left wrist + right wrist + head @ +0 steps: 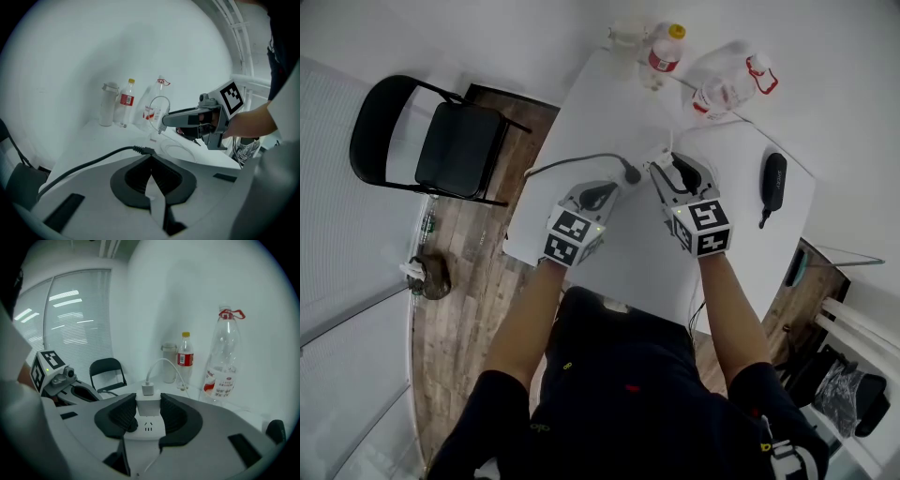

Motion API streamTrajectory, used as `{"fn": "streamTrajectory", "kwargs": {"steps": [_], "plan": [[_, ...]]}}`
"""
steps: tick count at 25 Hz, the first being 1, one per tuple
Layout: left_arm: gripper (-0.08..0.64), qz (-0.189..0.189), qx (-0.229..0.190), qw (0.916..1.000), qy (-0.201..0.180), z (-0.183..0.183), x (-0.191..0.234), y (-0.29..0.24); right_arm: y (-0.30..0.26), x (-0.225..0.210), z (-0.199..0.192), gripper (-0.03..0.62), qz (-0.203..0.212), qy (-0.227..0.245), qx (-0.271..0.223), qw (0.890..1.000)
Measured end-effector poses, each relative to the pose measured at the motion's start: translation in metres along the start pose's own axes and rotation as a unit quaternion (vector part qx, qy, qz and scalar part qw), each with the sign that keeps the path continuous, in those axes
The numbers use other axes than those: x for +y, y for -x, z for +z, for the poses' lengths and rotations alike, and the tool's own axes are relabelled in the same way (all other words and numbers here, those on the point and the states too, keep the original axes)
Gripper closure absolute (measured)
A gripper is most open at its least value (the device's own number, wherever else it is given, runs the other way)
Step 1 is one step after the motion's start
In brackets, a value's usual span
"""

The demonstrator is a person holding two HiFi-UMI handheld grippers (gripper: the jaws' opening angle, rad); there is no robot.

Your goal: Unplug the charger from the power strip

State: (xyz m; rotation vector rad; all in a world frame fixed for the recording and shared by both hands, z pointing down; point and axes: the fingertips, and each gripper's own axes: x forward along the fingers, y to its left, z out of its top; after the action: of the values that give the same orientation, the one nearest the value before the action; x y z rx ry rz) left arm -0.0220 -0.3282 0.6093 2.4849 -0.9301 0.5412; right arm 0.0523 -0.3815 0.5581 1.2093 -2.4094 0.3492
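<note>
At the bottom centre of the right gripper view lies the white plastic power strip [148, 428], with one socket face showing. Just above it the small white cube charger [149, 406] sits squarely between the jaws of the right gripper [149, 398], and both dark ribbed pads pinch its sides. Whether its pins are out of the strip I cannot tell. A thin white cable [162, 359] arcs up from its top.

In the left gripper view, lower centre, the left gripper [151, 164] has its jaws drawn together at the tips (a white sliver shows between the pads) – a black cord [97, 160] ends just beyond them.

Farther back, right of centre, stand a yellow-capped bottle with a red label [185, 359] and a tall clear plastic bottle [221, 362].
</note>
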Motion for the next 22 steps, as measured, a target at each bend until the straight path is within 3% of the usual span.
{"fn": "streamTrajectory", "kwargs": {"steps": [3, 12, 22], "plan": [[0.537, 0.002, -0.035, 0.9994, 0.004, 0.023, -0.012, 0.02, 0.027, 0.001, 0.024, 0.423, 0.002, -0.012, -0.034, 0.999], [0.537, 0.064, -0.105, 0.9924, -0.007, 0.085, -0.041, 0.1, 0.122, 0.014, 0.076, 0.423, 0.022, -0.03, -0.124, 0.992], [0.537, 0.095, -0.216, 0.9714, -0.026, 0.148, -0.109, 0.198, 0.228, 0.015, 0.111, 0.423, 0.028, -0.062, -0.201, 0.977]]}}
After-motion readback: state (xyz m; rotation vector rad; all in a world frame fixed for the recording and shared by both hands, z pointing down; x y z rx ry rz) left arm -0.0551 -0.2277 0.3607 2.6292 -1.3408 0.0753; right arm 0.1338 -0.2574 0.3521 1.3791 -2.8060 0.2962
